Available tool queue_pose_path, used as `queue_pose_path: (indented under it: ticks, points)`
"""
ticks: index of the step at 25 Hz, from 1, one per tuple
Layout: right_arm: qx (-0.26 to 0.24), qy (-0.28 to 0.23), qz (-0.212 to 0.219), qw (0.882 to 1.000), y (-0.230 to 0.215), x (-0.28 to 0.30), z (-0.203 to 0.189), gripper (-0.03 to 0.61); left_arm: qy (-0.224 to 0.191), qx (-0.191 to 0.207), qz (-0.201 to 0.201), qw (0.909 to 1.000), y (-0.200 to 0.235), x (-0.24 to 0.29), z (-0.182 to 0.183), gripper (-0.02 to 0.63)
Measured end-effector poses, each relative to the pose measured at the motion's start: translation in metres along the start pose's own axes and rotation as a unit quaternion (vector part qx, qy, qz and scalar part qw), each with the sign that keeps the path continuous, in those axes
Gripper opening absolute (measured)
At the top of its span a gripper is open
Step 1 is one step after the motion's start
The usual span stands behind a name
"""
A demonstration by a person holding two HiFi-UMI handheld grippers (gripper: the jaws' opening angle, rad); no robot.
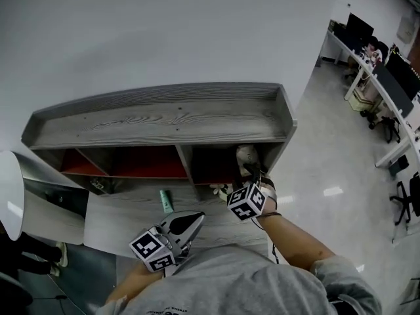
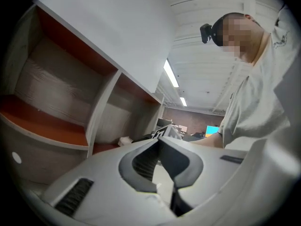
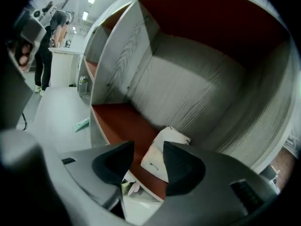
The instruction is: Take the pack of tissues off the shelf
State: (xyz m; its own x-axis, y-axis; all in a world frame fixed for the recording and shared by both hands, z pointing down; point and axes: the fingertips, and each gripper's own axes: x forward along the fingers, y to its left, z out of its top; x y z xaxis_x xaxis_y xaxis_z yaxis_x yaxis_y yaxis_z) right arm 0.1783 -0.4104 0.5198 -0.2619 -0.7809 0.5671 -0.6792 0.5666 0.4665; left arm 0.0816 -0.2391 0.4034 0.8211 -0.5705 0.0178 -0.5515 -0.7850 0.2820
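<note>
**Head view: right claw spread before the tissues, nothing gripped yet**

Left gripper (image 1: 197, 219) hangs near the person's body at about seven o'clock in the head view. Its own view shows the claw pressed together on nothing (image 2: 159, 141). At its eleven o'clock a small teal tube (image 1: 165, 201) lies on the pale worktop.

At twelve o'clock stands the grey wood-grain shelf unit with red-orange inner boards (image 1: 164, 120). The right gripper (image 1: 253, 173) reaches into its right-hand compartment at about one o'clock. In the right gripper view the claw (image 3: 148, 147) is spread wide. The soft white pack of tissues (image 3: 154, 159) shows in the gap beyond the tips, lying askew on the red-orange board near the back wall. The pads are not on it.

As I judge it, the risks lie in the closing. The pack sits at an angle, so the claw may catch only a corner and let it slip out. A push forward before closing could shove the pack against the back wall. The soft wrap may also crumple under the pads. The compartment's walls stand near enough for a jaw to knock them.

No brand can be read. The pack shows only a small dark mark, and the marker cubes carry black-and-white squares.
</note>
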Motion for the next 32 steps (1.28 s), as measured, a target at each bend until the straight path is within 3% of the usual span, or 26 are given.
queue_pose_path:
  ticks: [7,12,18,23,32]
  points:
    - [0.066,0.018,-0.049,0.996,-0.009,0.019,-0.006,0.179,0.007,0.001,0.012,0.9999,0.007,-0.017,-0.002,0.028]
    - [0.026,0.001,-0.075,0.997,-0.009,0.018,-0.007,0.123,0.005,0.000,0.009,0.9999,0.020,-0.034,0.001,0.028]
    - [0.038,-0.014,-0.031,0.999,-0.009,0.008,-0.004,0.077,0.002,0.002,-0.004,1.0000,0.026,-0.043,0.007,0.028]
    - [0.036,-0.076,0.005,0.996,-0.001,-0.031,0.016,0.063,-0.004,0.007,-0.010,0.9999,0.021,-0.037,0.011,0.028]
    - [0.017,-0.199,0.101,0.975,0.005,-0.115,0.048,0.058,-0.013,0.016,0.013,0.9997,-0.004,-0.012,0.010,0.028]
